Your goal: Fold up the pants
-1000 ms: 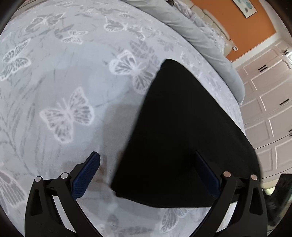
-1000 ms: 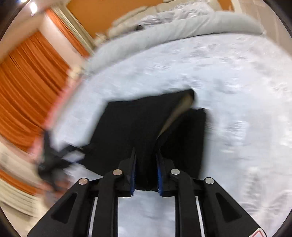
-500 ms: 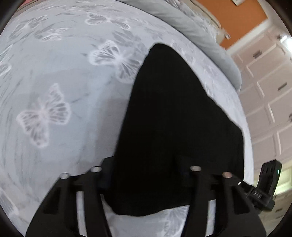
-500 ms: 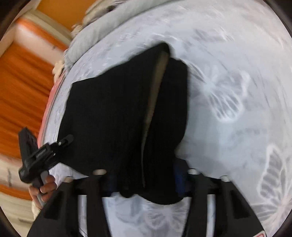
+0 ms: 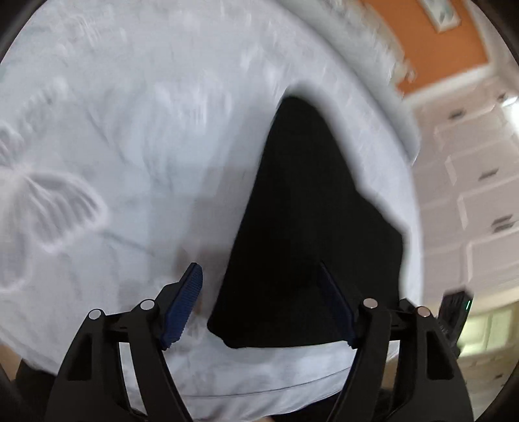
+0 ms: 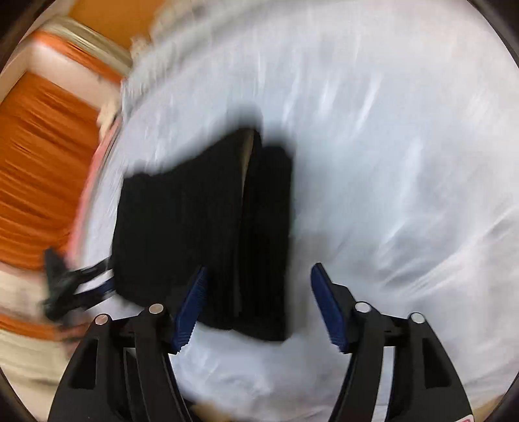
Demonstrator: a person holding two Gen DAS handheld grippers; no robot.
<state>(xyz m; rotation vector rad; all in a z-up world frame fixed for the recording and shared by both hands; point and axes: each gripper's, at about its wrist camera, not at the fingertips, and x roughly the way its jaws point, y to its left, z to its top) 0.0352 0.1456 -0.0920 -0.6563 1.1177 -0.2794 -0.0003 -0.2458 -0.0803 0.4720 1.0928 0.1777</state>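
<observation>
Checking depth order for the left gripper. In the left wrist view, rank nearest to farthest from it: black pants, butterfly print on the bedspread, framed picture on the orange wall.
1. Black pants: between the left gripper fingers, whose jaws are opening, not pressing the cloth.
2. Butterfly print: on the bedspread, off to the left.
3. Framed picture: top right, on the orange wall beyond the bed.
</observation>
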